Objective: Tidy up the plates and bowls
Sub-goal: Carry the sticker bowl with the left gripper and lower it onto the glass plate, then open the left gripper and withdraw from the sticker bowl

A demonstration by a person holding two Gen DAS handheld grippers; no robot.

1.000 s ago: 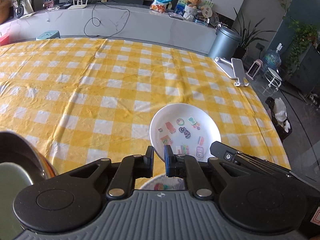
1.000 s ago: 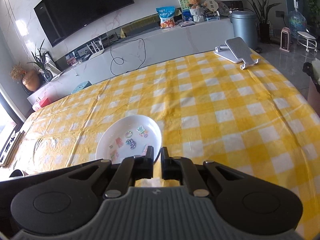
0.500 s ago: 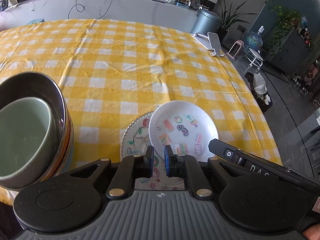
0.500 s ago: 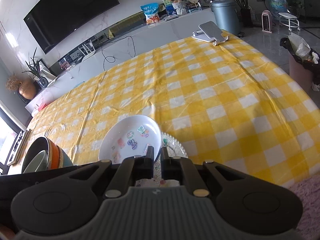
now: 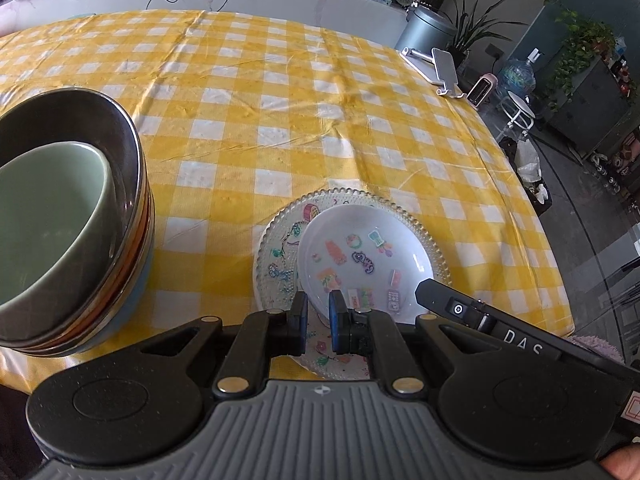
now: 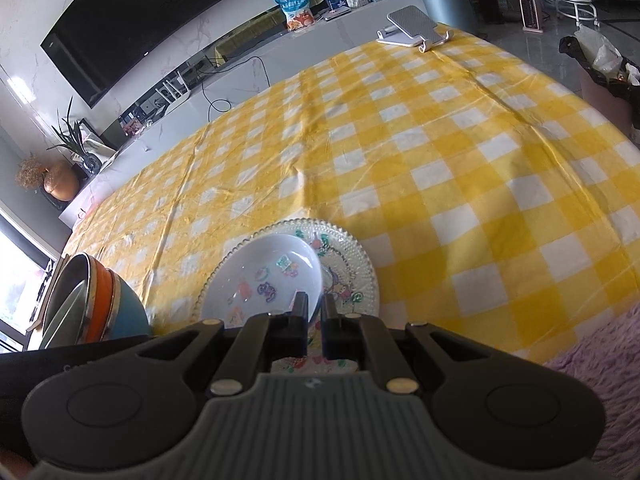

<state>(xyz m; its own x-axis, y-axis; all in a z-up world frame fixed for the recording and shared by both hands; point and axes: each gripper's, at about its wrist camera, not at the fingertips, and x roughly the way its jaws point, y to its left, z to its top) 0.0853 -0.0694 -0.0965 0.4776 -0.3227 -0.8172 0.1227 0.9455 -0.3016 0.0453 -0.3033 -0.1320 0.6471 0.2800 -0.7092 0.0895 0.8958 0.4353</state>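
Gripping the white plate [image 5: 366, 256] over the glass plate [image 5: 280, 252], both jaws clenched

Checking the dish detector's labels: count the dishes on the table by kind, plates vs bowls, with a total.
Plates: 2, a white plate with cartoon stickers, held over a clear beaded-rim glass plate.
Bowls: 4 visible in one nested stack: green bowl, dark steel bowl, orange bowl, blue bowl. More could be hidden inside the stack.
Total: 6

Two plates: white plate [image 5: 366, 256] atop glass plate [image 5: 280, 248]. Four nested bowls [image 5: 68, 216]. One phone stand [image 5: 434, 68].
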